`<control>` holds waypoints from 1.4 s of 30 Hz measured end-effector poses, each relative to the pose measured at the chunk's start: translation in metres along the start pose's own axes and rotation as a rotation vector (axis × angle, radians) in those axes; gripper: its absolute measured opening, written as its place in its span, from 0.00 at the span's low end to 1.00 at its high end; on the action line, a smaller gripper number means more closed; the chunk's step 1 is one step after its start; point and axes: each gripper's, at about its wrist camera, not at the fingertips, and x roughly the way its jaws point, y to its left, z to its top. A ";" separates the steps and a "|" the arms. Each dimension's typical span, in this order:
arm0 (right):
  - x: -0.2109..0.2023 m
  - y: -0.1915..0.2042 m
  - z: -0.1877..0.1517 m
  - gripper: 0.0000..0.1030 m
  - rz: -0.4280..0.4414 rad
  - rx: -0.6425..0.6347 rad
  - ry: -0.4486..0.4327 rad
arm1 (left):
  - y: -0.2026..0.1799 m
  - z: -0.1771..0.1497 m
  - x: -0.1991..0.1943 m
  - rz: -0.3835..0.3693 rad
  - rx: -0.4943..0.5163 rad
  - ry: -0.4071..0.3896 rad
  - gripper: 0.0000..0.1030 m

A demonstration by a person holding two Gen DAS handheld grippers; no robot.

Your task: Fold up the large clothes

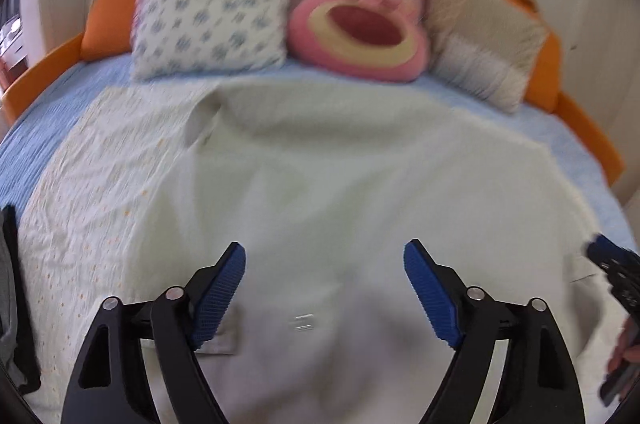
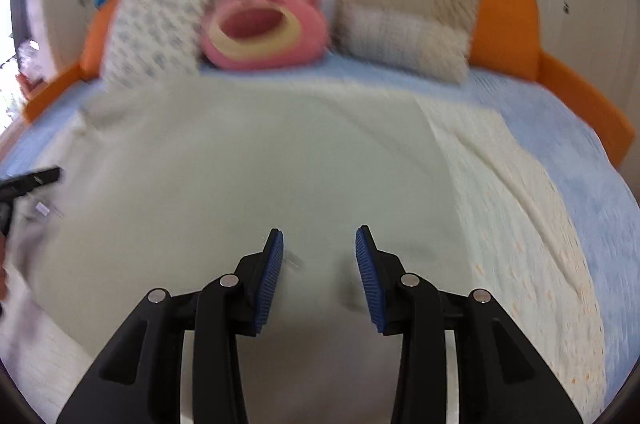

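A large cream garment [image 1: 320, 176] lies spread flat across the bed [image 1: 48, 140], covering most of the blue bedspread and reaching up toward the pillows. Part of it, toward its outer edge, is dotted with small orange specks.

The left gripper [image 1: 324, 288] hangs over the near part of the cloth, its blue fingers [image 1: 218, 296] spread wide apart with nothing between them but fabric below. The right gripper [image 2: 319, 274] is also above the near part of the garment, fingers [image 2: 270, 280] parted more narrowly and holding nothing. Whether either touches the cloth is hard to tell through the blur.

At the head of the bed sit a patterned white pillow [image 1: 212, 12], a pink ring cushion [image 1: 360, 32] and a beige pillow [image 1: 484, 44], against an orange bed frame [image 2: 508, 24].
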 end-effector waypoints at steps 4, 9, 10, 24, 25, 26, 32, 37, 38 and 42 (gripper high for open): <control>0.015 0.042 0.045 0.36 0.205 0.074 0.023 | -0.040 0.001 0.003 -0.051 0.018 0.040 0.86; 0.073 0.081 0.082 0.25 0.210 0.052 0.194 | -0.047 -0.039 0.042 -0.120 -0.089 0.166 0.88; 0.089 0.086 0.084 0.25 0.217 0.052 0.251 | -0.045 -0.045 0.047 -0.127 -0.103 0.161 0.89; 0.183 0.108 0.049 0.24 0.097 -0.004 0.445 | -0.058 -0.052 0.079 -0.049 -0.026 0.102 0.91; 0.179 0.110 0.047 0.24 0.096 -0.009 0.417 | -0.060 -0.054 0.078 -0.043 -0.021 0.096 0.91; 0.174 0.109 0.044 0.24 0.100 -0.012 0.384 | -0.064 -0.057 0.075 -0.040 -0.016 0.091 0.91; 0.102 0.089 0.033 0.26 0.186 0.061 0.260 | -0.053 -0.060 0.053 -0.105 -0.024 0.137 0.91; 0.024 0.089 0.006 0.26 0.246 0.011 0.151 | -0.008 -0.070 -0.006 -0.150 -0.124 0.165 0.91; 0.011 0.089 -0.004 0.26 0.270 0.013 0.133 | -0.002 -0.074 -0.016 -0.135 -0.124 0.156 0.91; -0.012 0.094 -0.040 0.26 0.244 -0.002 0.122 | 0.027 -0.091 -0.029 -0.024 -0.115 0.186 0.91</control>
